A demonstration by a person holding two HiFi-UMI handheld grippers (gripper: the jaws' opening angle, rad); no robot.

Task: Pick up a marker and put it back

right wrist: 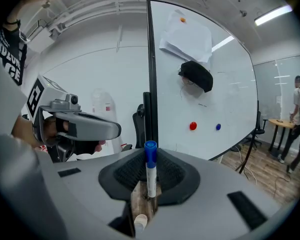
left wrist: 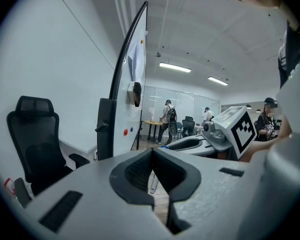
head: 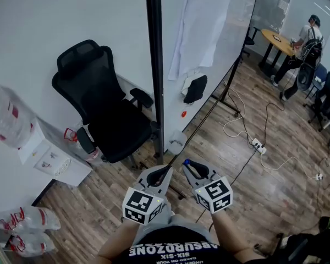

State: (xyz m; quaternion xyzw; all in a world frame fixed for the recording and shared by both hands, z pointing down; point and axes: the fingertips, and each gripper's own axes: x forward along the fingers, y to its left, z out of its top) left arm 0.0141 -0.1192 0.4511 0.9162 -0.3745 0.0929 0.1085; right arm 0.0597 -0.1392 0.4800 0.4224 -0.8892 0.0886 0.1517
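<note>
From the head view: left gripper (head: 164, 173) and right gripper (head: 188, 164) held side by side, low before the body, just beside the near edge of the whiteboard (head: 209, 65). In the left gripper view: jaws brought together at the tips, nothing clamped. In the right gripper view: jaws pinched on the marker (right wrist: 150, 176), upright, blue cap topmost, clear of the board. Judged as picked up already, yet to be put back; no tray or ledge for it visible here.

Black office chair (head: 104, 114) against wall (head: 55, 26); power strip (head: 258, 145) on wood floor (head: 275, 191).
</note>
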